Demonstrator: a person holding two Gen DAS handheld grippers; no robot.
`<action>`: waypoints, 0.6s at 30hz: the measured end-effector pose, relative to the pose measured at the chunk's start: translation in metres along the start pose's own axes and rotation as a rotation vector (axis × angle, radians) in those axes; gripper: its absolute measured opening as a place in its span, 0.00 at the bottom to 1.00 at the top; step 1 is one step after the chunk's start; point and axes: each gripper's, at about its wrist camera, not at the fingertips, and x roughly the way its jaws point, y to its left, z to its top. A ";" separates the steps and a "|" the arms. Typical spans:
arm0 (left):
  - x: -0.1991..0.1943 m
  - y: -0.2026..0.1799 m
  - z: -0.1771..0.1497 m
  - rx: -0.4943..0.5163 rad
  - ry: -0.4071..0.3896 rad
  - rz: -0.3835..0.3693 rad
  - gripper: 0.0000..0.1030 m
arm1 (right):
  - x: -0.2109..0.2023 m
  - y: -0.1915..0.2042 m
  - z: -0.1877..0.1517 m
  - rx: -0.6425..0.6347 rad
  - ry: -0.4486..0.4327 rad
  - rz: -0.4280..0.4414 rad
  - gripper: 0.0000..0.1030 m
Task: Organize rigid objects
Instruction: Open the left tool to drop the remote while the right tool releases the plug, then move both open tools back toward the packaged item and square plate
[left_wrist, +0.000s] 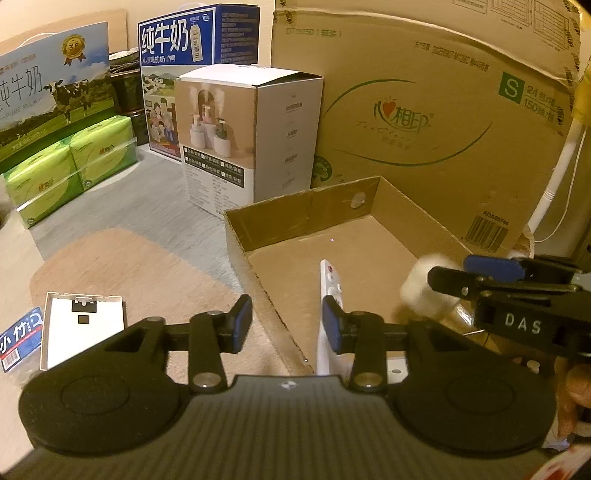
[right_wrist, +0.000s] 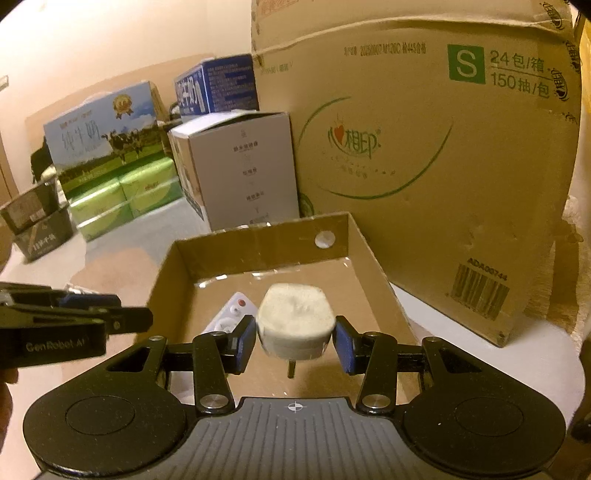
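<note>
Open cardboard tray (right_wrist: 373, 251) as landmark: white remote (left_wrist: 330, 280) lies inside near left wall. Right gripper (right_wrist: 294, 341) clamps white plug adapter (right_wrist: 295, 321) above tray. Left gripper (left_wrist: 287, 325) slightly parted, empty, straddling tray's left wall. Tall cartons (left_wrist: 424, 110) crowd behind.

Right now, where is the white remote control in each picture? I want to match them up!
Left wrist view: the white remote control lies in the open cardboard tray, low centre, just past the left gripper.
Right wrist view: the remote peeks out left of the white plug held by the right gripper, in the same tray.
Shared landmark: the big tissue carton behind the tray.
</note>
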 end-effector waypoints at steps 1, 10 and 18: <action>0.000 0.001 0.000 0.000 -0.001 0.002 0.44 | -0.001 0.001 0.001 -0.004 -0.005 -0.007 0.52; -0.012 0.003 -0.005 -0.010 -0.005 0.013 0.46 | -0.016 -0.001 0.002 0.007 -0.039 -0.051 0.65; -0.038 0.007 -0.011 -0.020 -0.021 0.024 0.48 | -0.040 0.002 -0.001 0.032 -0.043 -0.062 0.66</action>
